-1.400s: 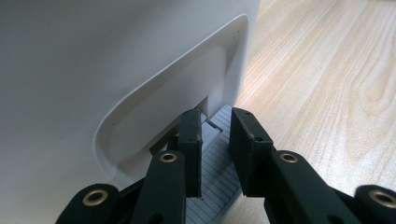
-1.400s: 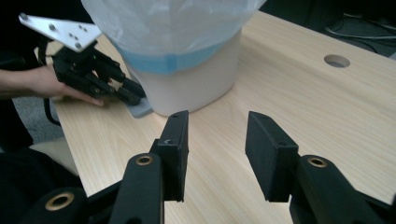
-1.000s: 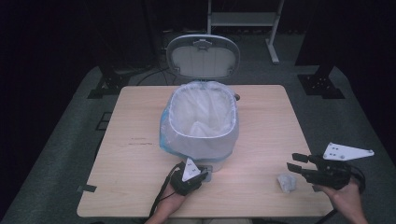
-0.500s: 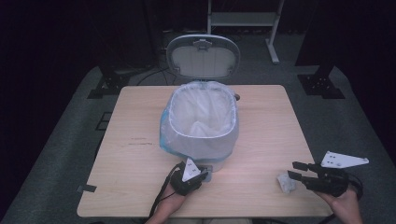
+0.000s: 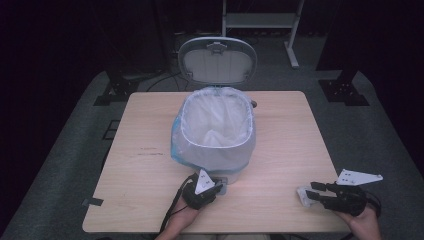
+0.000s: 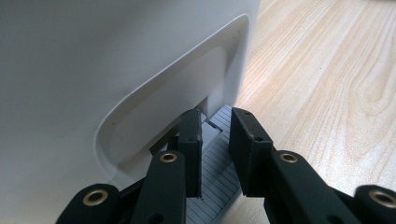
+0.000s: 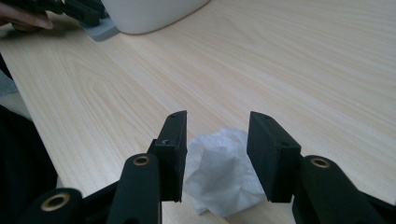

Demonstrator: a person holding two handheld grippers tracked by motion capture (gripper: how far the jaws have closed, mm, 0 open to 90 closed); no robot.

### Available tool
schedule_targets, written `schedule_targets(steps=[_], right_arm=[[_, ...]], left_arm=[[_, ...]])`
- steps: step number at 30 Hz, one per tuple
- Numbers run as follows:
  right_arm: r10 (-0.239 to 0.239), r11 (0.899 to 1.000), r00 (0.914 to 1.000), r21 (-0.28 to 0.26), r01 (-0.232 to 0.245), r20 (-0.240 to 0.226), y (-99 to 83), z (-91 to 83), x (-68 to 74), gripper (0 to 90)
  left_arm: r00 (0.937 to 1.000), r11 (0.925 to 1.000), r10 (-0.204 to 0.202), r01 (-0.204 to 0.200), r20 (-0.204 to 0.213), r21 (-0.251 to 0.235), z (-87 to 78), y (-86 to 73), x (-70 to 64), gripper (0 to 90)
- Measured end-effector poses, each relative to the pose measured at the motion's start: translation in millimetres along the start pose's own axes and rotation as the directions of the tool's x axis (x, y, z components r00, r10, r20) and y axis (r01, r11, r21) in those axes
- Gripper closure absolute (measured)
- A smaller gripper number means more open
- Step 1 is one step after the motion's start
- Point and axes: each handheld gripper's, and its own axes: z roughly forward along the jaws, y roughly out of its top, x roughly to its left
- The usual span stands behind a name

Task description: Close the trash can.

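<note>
1. The right gripper (image 5: pixel 314 192) has come down and in over the last second: it was lifted off the surface's right edge, and now it sits low at about 4 o'clock on the surface (image 5: pixel 150 165), its jaws pointing toward 9 o'clock at the tissue (image 5: pixel 303 194).
2. In the right gripper view the right gripper (image 7: pixel 217 156) stands wide open, holding nothing, one jaw on each side of the crumpled tissue (image 7: pixel 224 175). The wad lies between the jaws, near their roots and slightly toward 6 o'clock. I cannot tell whether the pads touch it yet.
3. I judge this to be the end of the approach; closing the jaws is what is left before the tissue can be lifted toward the bin.
4. The left gripper (image 5: pixel 212 186) has stayed at about 6 o'clock, hard against the foot of the bin (image 5: pixel 215 150). In its own view the left gripper (image 6: pixel 215 140) is partly open, jaws resting on the ridged grey pedal (image 6: pixel 212 186) without clamping it.
5. Farther off, the bin's lid (image 5: pixel 217 60) stands up at 12 o'clock, and the white liner (image 5: pixel 215 125) is open to take the tissue.
</note>
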Motion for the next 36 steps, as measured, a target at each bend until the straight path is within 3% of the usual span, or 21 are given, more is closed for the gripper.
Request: schedule_targets(steps=[9, 21, 36], right_arm=[[0.016, 0.999, 0.9997, 0.043, -0.017, 0.021, -11.2, 12.4, -6.1, 63.9], [0.017, 0.998, 0.9994, 0.056, -0.018, 0.031, -14.8, 20.1, -9.2, 83.0], [0.083, 0.996, 0.9965, -0.033, -0.083, 0.001, -4.1, 9.2, -11.4, 85.7]], left_arm=[[1.0000, 1.0000, 0.001, -0.001, -0.002, 0.000, 0.0, 0.0, -0.2, 74.5], [1.0000, 1.0000, 0.000, 0.000, -0.003, 0.001, -0.1, 0.0, -0.2, 74.5], [1.0000, 1.0000, 0.002, -0.002, -0.001, 0.000, 0.0, -0.1, -0.5, 74.7]])
